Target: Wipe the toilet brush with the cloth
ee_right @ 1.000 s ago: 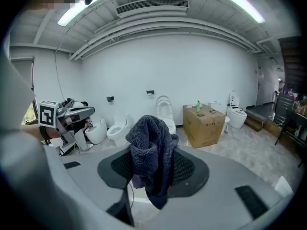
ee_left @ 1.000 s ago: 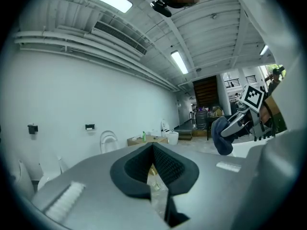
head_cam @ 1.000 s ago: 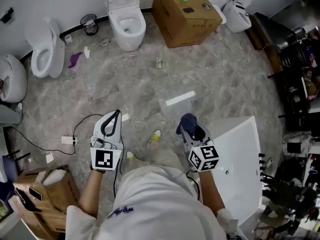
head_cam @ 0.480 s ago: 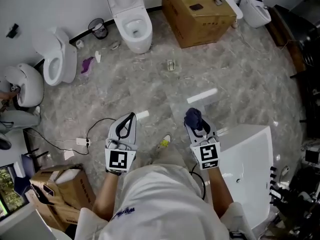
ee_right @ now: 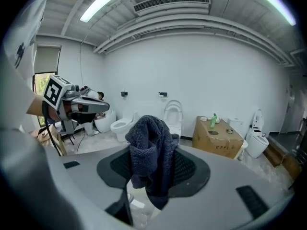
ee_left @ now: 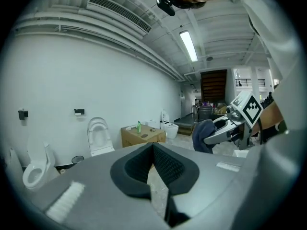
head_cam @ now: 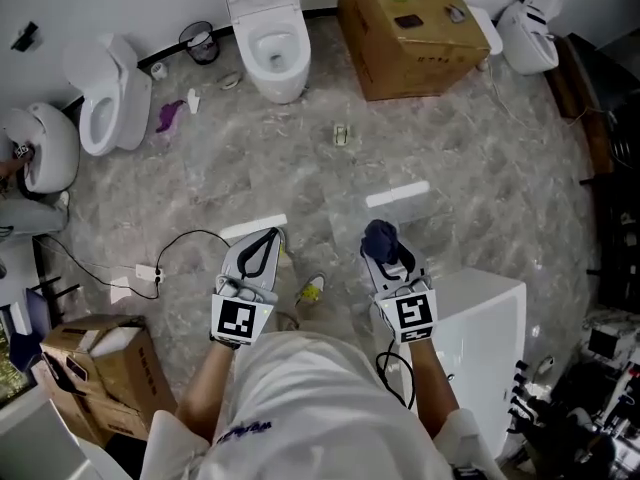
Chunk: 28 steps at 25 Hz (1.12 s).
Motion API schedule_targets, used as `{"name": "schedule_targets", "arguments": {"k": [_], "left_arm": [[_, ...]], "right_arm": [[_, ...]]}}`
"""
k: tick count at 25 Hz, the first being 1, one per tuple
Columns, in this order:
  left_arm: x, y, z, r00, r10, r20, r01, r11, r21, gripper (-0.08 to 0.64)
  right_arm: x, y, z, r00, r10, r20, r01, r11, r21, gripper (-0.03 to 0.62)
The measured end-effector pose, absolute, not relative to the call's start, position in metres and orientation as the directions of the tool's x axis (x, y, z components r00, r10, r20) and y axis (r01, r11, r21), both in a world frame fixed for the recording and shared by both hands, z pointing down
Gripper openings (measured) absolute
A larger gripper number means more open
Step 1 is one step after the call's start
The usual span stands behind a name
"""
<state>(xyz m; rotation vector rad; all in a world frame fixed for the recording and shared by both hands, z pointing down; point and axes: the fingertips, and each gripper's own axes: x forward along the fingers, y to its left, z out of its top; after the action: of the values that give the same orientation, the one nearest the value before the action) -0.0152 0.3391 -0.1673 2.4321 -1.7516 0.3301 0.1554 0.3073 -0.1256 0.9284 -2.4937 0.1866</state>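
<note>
A dark blue cloth (head_cam: 379, 237) hangs bunched from my right gripper (head_cam: 386, 252), which is shut on it. In the right gripper view the cloth (ee_right: 149, 145) drapes over the right gripper (ee_right: 152, 172) and hides its tips. My left gripper (head_cam: 266, 240) is held level beside it, about a hand's width to the left. It is shut with nothing in it, and the left gripper (ee_left: 153, 150) has its pads meeting at the tip. Both are held at waist height above the marbled floor. I cannot make out a toilet brush in any view.
A white toilet (head_cam: 270, 30) stands at the far wall, another toilet (head_cam: 112, 103) at the left, with a small black bin (head_cam: 200, 40) between them. A cardboard box (head_cam: 410, 30) sits far right. A white tub (head_cam: 485, 333) is close at my right, and a cable with a plug (head_cam: 148, 271) lies at my left.
The person has shifted a little across the floor, so the toilets and box sit higher in view. Both grippers keep the same pose, with the cloth still in the right one.
</note>
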Motion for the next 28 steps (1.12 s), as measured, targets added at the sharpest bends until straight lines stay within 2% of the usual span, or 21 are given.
{"name": "schedule_targets", "arguments": {"k": [5,13,18,25,28], "left_arm": [[-0.028,0.299,-0.132,0.352,-0.901,0.253,-0.934,-0.354,0.038,0.000],[-0.066,0.217,-0.101,0.460,-0.852,0.250,-0.887,-0.432,0.161,-0.002],[-0.079,0.164,-0.042,0.526,-0.784,0.330,-0.849,-0.503,0.161,0.000],[-0.087,0.084,0.054,0.472,-0.798,0.374,-0.877,-0.469,0.106,-0.002],[-0.074,0.056,0.087,0.435,-0.817,0.379,-0.898,-0.425,0.114,-0.002]], "right_arm": [[0.128,0.277,-0.117,-0.707,-0.557,0.436,-0.648,0.758,-0.081,0.202],[0.097,0.207,-0.100,-0.642,-0.603,0.473,-0.753,0.612,-0.242,0.225],[0.095,0.153,-0.061,-0.563,-0.643,0.519,-0.808,0.560,-0.182,0.227],[0.111,0.060,0.035,-0.460,-0.713,0.529,-0.852,0.523,-0.037,0.207],[0.124,0.027,0.075,-0.461,-0.720,0.518,-0.852,0.523,-0.032,0.201]]}}
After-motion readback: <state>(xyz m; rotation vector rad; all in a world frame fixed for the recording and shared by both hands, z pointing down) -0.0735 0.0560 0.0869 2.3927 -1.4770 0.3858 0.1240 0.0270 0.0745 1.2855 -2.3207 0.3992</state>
